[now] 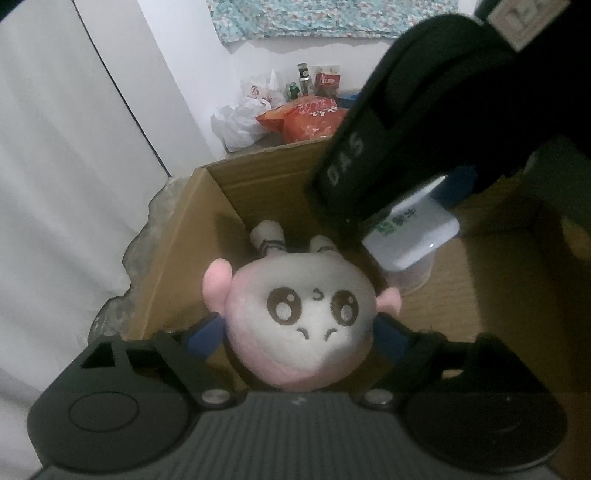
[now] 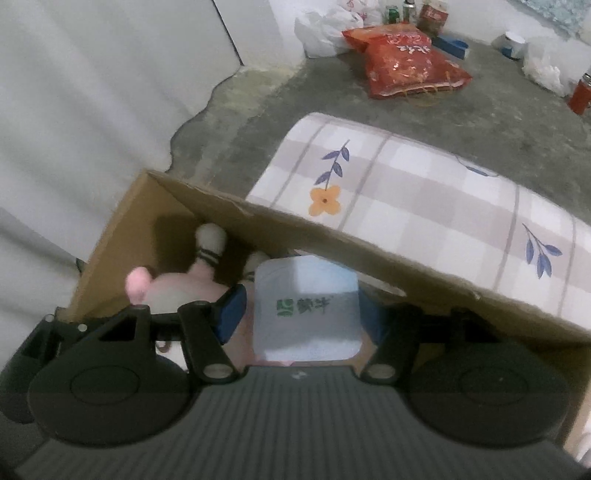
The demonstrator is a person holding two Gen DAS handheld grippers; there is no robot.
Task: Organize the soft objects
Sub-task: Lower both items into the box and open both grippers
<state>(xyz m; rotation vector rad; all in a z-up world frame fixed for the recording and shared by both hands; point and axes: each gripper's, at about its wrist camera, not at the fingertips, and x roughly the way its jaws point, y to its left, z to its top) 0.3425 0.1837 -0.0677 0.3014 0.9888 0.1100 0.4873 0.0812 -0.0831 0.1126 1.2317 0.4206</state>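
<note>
A pink and white plush doll (image 1: 299, 317) with big eyes lies face up inside an open cardboard box (image 1: 255, 157). My left gripper (image 1: 297, 341) stands open over it, and its blue pads (image 1: 203, 339) flank the doll's head with a small gap. My right gripper (image 2: 301, 314) is shut on a white soft pack (image 2: 306, 306) with a green logo. It holds the pack over the box (image 2: 332, 234), just above the doll's legs (image 2: 212, 243). In the left wrist view that pack (image 1: 410, 232) hangs tilted from the right gripper's dark body (image 1: 354, 162).
A checked pillow (image 2: 424, 206) with flower prints lies on the concrete floor right behind the box. Further back are a red snack bag (image 2: 406, 62), white plastic bags (image 2: 325, 26), cans and bottles. White panels (image 1: 55, 166) close off the left side.
</note>
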